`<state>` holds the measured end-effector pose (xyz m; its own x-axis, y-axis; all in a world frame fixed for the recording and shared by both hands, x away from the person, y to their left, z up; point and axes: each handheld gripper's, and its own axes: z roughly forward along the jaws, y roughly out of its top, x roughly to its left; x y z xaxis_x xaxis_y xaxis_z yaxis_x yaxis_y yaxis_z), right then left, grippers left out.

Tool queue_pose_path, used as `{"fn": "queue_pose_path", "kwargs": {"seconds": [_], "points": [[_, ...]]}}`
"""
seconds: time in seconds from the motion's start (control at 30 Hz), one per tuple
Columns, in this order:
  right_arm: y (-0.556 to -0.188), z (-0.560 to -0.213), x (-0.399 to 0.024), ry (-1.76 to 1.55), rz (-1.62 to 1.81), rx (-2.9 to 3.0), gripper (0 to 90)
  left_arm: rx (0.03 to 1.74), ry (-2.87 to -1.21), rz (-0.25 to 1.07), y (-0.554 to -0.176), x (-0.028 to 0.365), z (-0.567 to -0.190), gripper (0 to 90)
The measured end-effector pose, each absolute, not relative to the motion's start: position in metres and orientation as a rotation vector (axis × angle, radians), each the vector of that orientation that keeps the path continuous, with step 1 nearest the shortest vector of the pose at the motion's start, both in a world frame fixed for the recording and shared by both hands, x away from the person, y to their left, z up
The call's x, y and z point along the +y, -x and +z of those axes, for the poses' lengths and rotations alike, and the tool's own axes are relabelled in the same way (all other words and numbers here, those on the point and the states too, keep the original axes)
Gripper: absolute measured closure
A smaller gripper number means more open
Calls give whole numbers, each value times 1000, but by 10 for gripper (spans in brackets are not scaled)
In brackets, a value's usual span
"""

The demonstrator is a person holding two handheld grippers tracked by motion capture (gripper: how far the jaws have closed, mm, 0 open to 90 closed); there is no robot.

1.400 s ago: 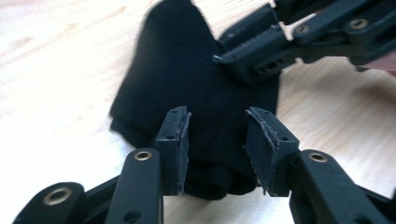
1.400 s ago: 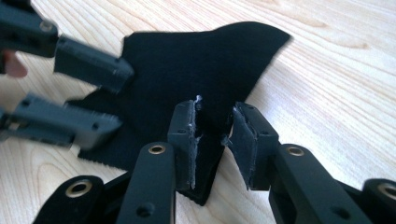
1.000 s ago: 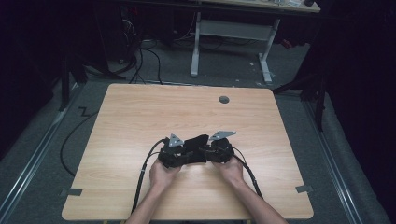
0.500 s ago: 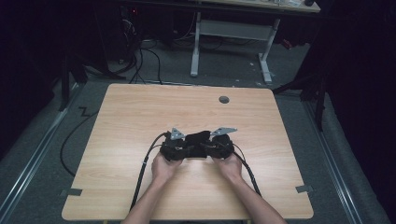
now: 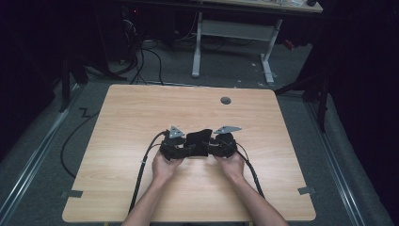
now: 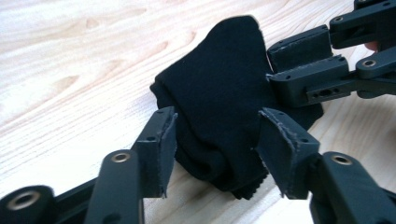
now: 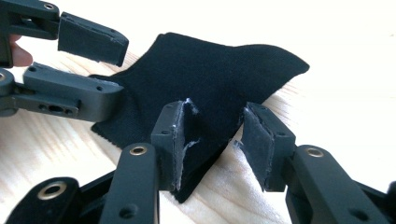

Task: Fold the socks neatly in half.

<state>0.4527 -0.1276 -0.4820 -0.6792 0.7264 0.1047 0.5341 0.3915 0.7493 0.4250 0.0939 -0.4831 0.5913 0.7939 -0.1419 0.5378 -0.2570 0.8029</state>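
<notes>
Black cloth [image 5: 198, 141] bunched near the middle of the wooden worktop [image 5: 122, 122], left claw [image 6: 215, 135] spread wide around its near fold, right claw [image 7: 212, 135] parted over a corner of it, not clamped, both hands [image 5: 164, 165] close together.

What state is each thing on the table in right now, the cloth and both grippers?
Black cloth: crumpled, lying on the table, between both grippers.
Left gripper: open, jaws either side of the cloth's near end.
Right gripper: open, jaws astride a cloth corner.
</notes>
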Motion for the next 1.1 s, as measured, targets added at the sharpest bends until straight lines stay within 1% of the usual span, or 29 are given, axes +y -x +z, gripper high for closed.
{"fn": "queue_pose_path", "kwargs": {"seconds": [0.33,0.8,1.1], "points": [[-445,-471,-137,-1083,1212,2380,587,1027,-1894,402,-414,103,-467,411],[-440,-468,-152,-1092,1236,2346,581,1035,-1867,431,-407,113,-460,404],[-437,-465,-161,-1096,1241,2334,575,1064,-1842,439,-402,124,-462,404]]}}
